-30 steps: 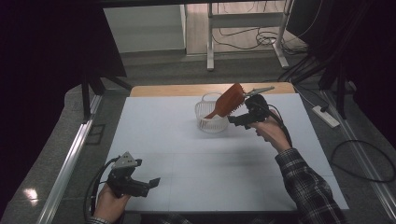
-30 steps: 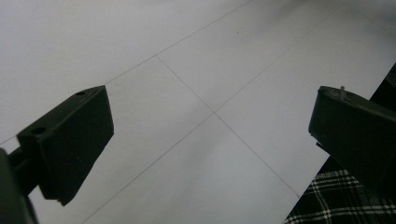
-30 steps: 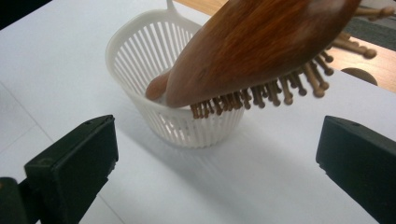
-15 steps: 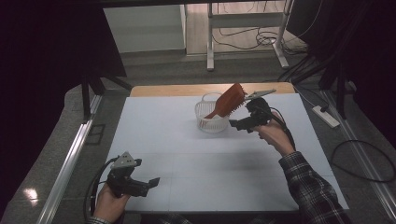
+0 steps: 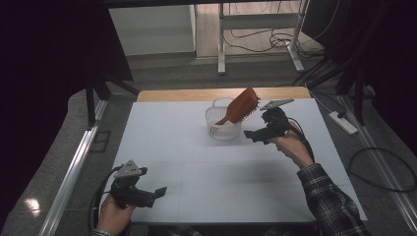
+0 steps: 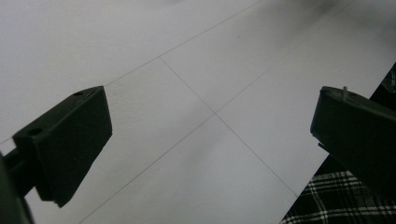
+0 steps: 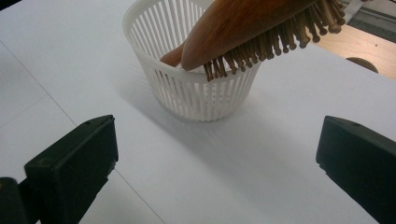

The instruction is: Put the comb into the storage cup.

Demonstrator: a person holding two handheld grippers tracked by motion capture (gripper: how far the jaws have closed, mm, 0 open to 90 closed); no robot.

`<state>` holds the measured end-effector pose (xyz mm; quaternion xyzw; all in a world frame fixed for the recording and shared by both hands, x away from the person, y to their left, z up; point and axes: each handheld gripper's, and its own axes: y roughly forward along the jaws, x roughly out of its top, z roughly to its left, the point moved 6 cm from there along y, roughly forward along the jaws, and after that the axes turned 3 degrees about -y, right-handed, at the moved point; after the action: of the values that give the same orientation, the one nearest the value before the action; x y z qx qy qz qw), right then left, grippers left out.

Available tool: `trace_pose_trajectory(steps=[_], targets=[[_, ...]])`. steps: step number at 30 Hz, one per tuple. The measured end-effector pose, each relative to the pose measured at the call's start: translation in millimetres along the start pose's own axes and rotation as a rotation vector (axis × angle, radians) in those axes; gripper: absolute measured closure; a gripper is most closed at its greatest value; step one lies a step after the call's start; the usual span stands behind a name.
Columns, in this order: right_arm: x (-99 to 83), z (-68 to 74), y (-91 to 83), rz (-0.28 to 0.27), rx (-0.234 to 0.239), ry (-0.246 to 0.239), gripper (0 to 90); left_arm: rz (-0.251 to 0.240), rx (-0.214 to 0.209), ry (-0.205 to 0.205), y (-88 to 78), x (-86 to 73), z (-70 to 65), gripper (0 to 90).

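Note:
A white slatted basket stands on the white table toward the back. A wooden hairbrush leans in it, handle down inside, bristled head sticking out over the right rim. My right gripper hovers just right of the basket, jaws wide apart with nothing between them. My left gripper sits low near the table's front left edge, open, above bare table.
The white table has thin seam lines. A wooden strip runs along its far edge. A plaid sleeve lies at the front right. Cables and a power strip lie on the floor to the right.
My right gripper has drawn back a little from the brush toward the front, and its jaws are empty. The left gripper has stayed put.

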<state>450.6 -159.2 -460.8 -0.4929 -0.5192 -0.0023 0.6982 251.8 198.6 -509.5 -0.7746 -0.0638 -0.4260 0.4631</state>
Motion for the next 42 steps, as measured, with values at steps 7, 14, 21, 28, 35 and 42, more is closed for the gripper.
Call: trace_pose_trajectory(steps=[7,14,21,28,35,42], targets=[[-4.4,2.7,-3.9,-0.006,0.002,-0.002,0.0,0.003,0.004,-0.006,-3.2,-1.7,2.2,0.0],[-10.3,5.7,-8.1,0.000,0.007,-0.008,0.0,0.002,0.005,-0.005,-6.8,-3.9,2.9,0.0],[-14.9,8.9,-12.7,0.005,0.008,-0.015,0.0,-0.001,0.018,-0.007,-11.6,-6.6,5.9,0.0],[-19.1,12.5,-16.8,0.005,0.013,-0.014,0.0,-0.013,0.025,-0.016,-14.8,-8.3,8.1,0.0],[-22.7,15.3,-21.6,0.005,0.024,-0.021,0.0,-0.012,0.028,-0.012,-16.1,-9.0,9.2,0.0],[-28.8,18.3,-26.2,0.009,0.028,-0.021,0.0,-0.011,0.037,-0.017,-17.3,-10.3,11.0,0.0]])
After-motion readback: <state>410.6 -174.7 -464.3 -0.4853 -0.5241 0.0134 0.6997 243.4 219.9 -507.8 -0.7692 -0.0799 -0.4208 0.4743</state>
